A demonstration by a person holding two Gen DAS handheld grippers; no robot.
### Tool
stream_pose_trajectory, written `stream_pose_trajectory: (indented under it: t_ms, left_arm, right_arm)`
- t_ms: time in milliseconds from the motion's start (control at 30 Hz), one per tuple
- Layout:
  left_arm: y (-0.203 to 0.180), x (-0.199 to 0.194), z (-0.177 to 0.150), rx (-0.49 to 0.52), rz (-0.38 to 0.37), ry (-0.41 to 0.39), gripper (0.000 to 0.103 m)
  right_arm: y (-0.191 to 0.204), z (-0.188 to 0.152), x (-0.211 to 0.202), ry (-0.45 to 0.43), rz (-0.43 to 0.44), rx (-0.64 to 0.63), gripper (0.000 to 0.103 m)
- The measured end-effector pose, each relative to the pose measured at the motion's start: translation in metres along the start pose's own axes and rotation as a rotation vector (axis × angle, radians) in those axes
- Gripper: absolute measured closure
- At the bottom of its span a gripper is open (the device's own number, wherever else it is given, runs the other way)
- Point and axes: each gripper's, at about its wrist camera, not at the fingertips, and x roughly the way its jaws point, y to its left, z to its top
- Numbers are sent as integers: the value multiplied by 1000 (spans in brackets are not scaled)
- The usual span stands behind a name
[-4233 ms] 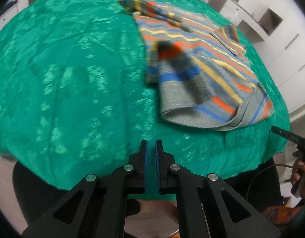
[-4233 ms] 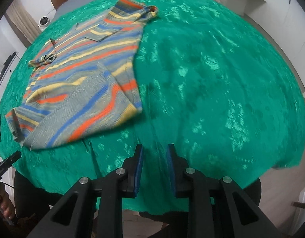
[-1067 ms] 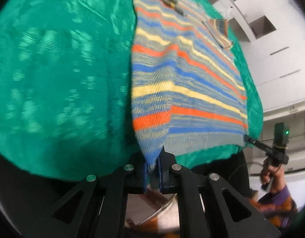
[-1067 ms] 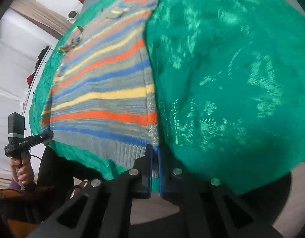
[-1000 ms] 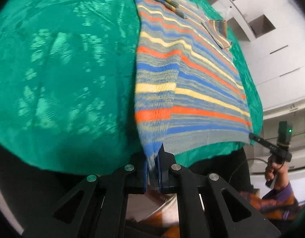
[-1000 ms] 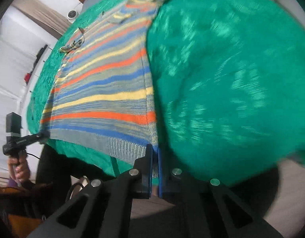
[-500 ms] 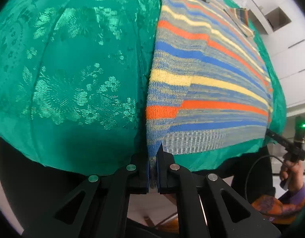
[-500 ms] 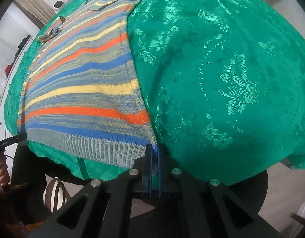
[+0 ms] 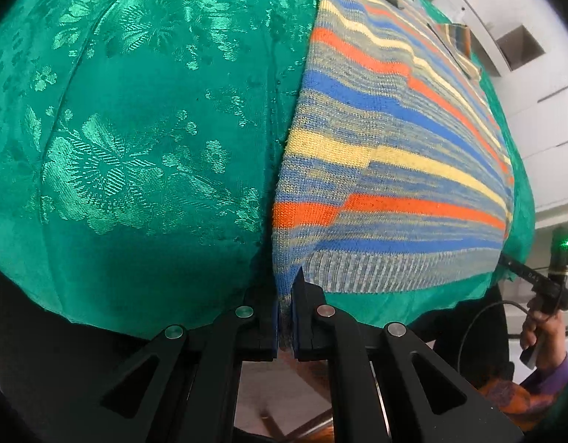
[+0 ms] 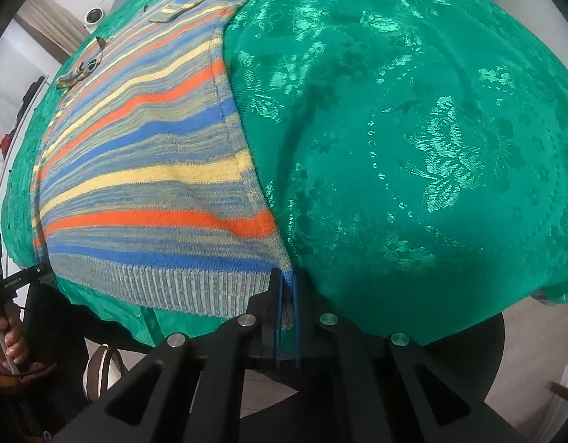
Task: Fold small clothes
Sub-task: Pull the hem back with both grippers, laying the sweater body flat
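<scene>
The knitted top (image 9: pixel 394 155) carries wavy stripes of orange, blue, pale yellow and grey, with a grey ribbed hem. The cloth (image 9: pixel 136 129) covering the bench is shiny emerald green with woven flowers.

A: Any lettering that can be read?
B: Only small white print on the other gripper (image 10: pixel 18 281), seen from the right wrist, too small to make out.

Sweater (image 9: pixel 387 155) flat on tablecloth (image 9: pixel 136 129), hem at near edge.
</scene>
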Motion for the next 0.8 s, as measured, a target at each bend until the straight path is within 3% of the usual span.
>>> stream_pose_trajectory:
  t_ms: [667, 733, 800]
  left_arm:
    - [10, -7, -7, 11, -49, -11, 95]
    - [8, -11, -9, 19, -43, -11, 92]
    - [2, -15, -14, 39, -30, -8, 74]
  right_arm:
    - [6, 6, 5, 3, -17, 61, 96]
    - [3, 5, 3, 4, -4, 76, 95]
    - [-2, 3, -1, 10, 17, 95, 87]
